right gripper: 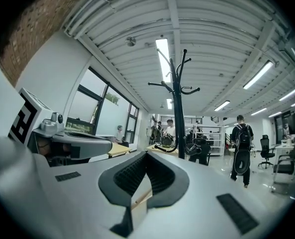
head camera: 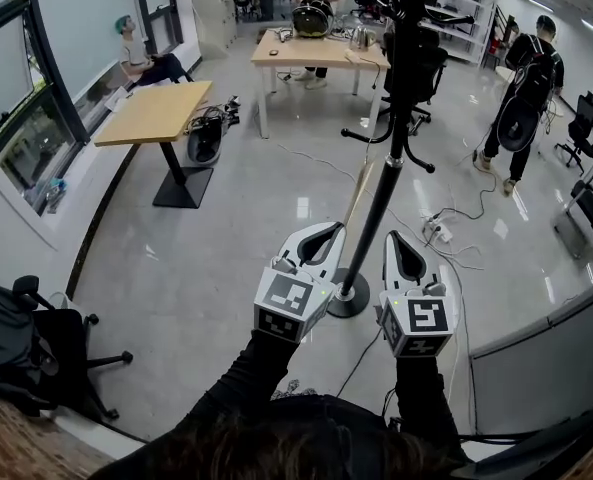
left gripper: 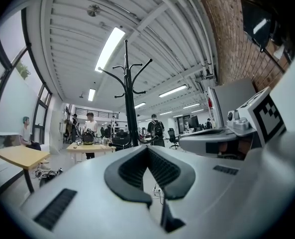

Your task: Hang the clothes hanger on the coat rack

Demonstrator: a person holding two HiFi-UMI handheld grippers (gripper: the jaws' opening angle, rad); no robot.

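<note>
Hanger (head camera: 360, 192) hangs beside coat rack (head camera: 384, 198); left gripper (head camera: 333, 230) and right gripper (head camera: 398, 238) fingers closed.

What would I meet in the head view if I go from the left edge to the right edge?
Black office chair → wooden table → left gripper → right gripper → person with a backpack.

Left tool (left gripper: 147, 150), jaws together, black coat rack (left gripper: 130, 101) upright straight ahead, ceiling light (left gripper: 110, 49) overhead
</note>
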